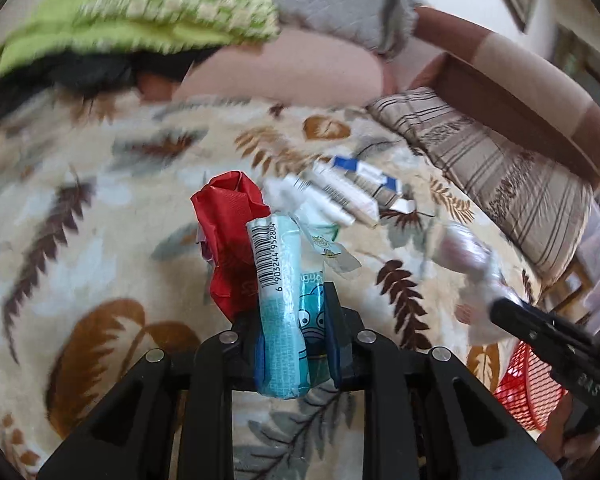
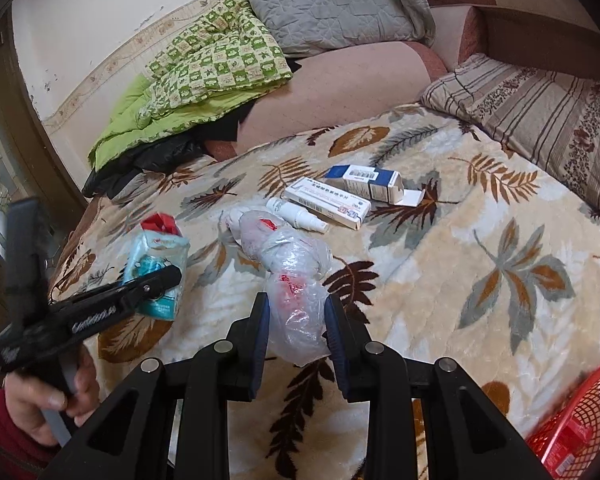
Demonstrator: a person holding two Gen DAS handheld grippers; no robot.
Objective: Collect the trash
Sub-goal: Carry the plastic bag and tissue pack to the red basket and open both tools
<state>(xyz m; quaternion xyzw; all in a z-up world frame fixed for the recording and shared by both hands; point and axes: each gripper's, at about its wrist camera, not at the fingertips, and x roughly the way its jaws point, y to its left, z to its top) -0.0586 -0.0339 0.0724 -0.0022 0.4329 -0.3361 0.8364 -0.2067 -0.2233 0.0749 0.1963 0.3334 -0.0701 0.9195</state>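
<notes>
Both grippers clamp trash above a leaf-patterned blanket.

The left gripper (image 1: 296,312) has its jaws closed on a light-blue tissue packet (image 1: 278,300), with a crumpled red wrapper (image 1: 230,240) pressed against the packet's left side. The right gripper (image 2: 296,320) has its jaws closed on a crumpled clear plastic bag (image 2: 296,280) with red print that trails away from the fingers toward the boxes. Under both lies the cream blanket (image 2: 440,260) with brown and grey leaves, spread over a bed. A white spray bottle (image 2: 298,214), a white medicine box (image 2: 328,202) and an opened blue-and-white box (image 2: 364,182) lie on the blanket just beyond the bag. A red mesh basket (image 2: 580,412) sits at the blanket's near right edge. Behind the blanket are a striped pillow (image 2: 540,112), a grey quilted pillow (image 2: 328,4) and a green checked quilt (image 2: 204,68) against the wall.
</notes>
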